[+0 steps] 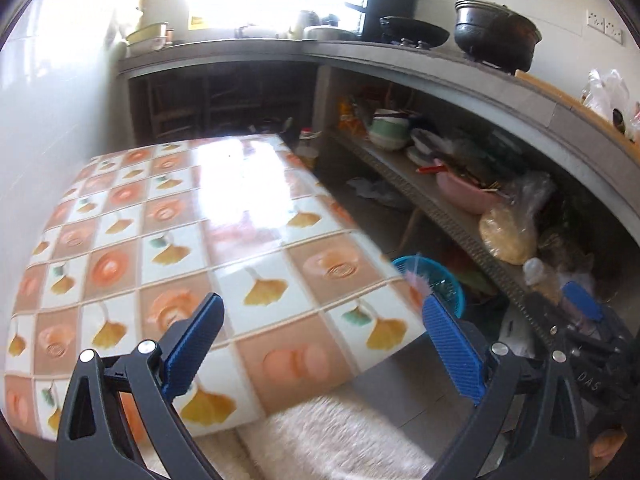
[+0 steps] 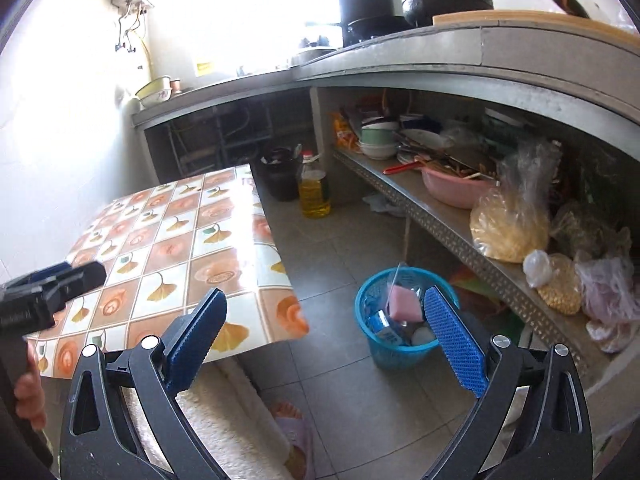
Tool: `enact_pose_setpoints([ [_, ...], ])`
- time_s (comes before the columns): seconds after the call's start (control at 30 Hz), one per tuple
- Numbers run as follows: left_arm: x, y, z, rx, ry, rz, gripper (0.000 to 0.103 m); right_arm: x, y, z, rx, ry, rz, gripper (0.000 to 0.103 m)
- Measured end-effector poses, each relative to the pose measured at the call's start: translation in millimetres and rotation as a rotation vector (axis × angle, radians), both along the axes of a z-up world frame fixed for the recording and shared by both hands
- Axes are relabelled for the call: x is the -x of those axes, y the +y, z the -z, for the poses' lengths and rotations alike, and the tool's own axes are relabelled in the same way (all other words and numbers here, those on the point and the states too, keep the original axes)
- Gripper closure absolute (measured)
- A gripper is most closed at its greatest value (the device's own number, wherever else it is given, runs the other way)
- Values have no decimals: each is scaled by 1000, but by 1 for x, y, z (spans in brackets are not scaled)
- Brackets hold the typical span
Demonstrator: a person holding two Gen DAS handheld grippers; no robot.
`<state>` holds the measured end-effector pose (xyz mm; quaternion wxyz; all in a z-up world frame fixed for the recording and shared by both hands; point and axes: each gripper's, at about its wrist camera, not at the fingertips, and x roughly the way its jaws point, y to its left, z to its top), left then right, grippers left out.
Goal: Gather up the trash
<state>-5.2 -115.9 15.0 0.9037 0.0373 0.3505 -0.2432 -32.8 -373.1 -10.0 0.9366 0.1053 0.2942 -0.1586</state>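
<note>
A blue plastic basket [image 2: 394, 354] stands on the tiled floor beside the table. It holds a pink pad [image 2: 402, 306], a blue and white carton [image 2: 384, 330] and other scraps. My right gripper [image 2: 324, 340] hangs above the floor near the basket, open, with nothing between its fingers. My left gripper [image 1: 324, 344] is over the near corner of the flower-patterned table [image 1: 200, 220], open and empty too. In the left wrist view the basket [image 1: 448, 276] peeks out past the table edge, and the right gripper [image 1: 580, 312] shows at the right. I see no loose trash on the tabletop.
A bottle of oil [image 2: 314, 194] and a dark bin [image 2: 280, 176] stand on the floor at the far end. The low shelf [image 2: 440, 224] carries bowls, a pink basin [image 2: 452, 190] and bags of grain [image 2: 508, 228]. A fluffy white seat [image 2: 224, 420] and a slippered foot [image 2: 292, 420] are below me.
</note>
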Motion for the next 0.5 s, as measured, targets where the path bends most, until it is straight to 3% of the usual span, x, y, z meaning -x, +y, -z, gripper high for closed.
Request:
enact_pose_setpoints([
  [0.2, 23, 23, 1, -77, -62, -87, 6, 9, 29, 2, 9, 46, 50, 8],
  [0.5, 34, 30, 22, -203, 0, -180, 6, 24, 53, 18, 99, 142, 124, 8],
])
